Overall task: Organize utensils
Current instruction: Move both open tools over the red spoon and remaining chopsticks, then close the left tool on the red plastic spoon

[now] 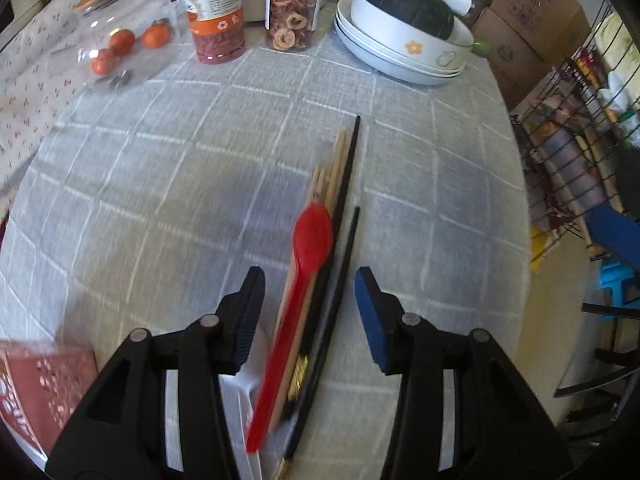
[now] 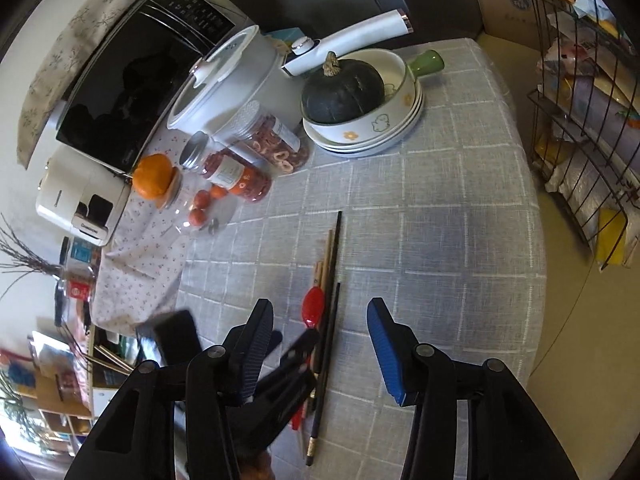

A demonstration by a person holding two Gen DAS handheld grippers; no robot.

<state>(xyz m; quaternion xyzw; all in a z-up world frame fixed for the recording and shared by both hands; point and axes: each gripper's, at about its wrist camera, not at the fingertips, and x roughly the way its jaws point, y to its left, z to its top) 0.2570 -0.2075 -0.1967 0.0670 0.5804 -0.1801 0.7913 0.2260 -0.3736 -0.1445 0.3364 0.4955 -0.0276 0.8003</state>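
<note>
A red plastic spoon (image 1: 308, 248) lies on the grey checked tablecloth (image 1: 160, 184) in a bundle with black chopsticks (image 1: 348, 184) and wooden chopsticks (image 1: 334, 168). My left gripper (image 1: 310, 284) is open, low over the bundle, with its jaws on either side of the spoon's handle, touching nothing. In the right wrist view the same spoon (image 2: 313, 305), black chopsticks (image 2: 334, 280) and wooden chopsticks (image 2: 326, 256) lie ahead. My right gripper (image 2: 320, 316) is open and empty, higher up. The left gripper's fingers (image 2: 298, 354) show below it over the utensils.
Stacked white bowls (image 1: 400, 56) holding a dark squash (image 1: 412, 4) stand at the back right. Two jars of dried food (image 1: 216, 12) and a clear jar with small tomatoes (image 1: 124, 40) stand at the back left. A wire rack (image 1: 580, 140) is beyond the table's right edge. A red packet (image 1: 40, 384) lies near left.
</note>
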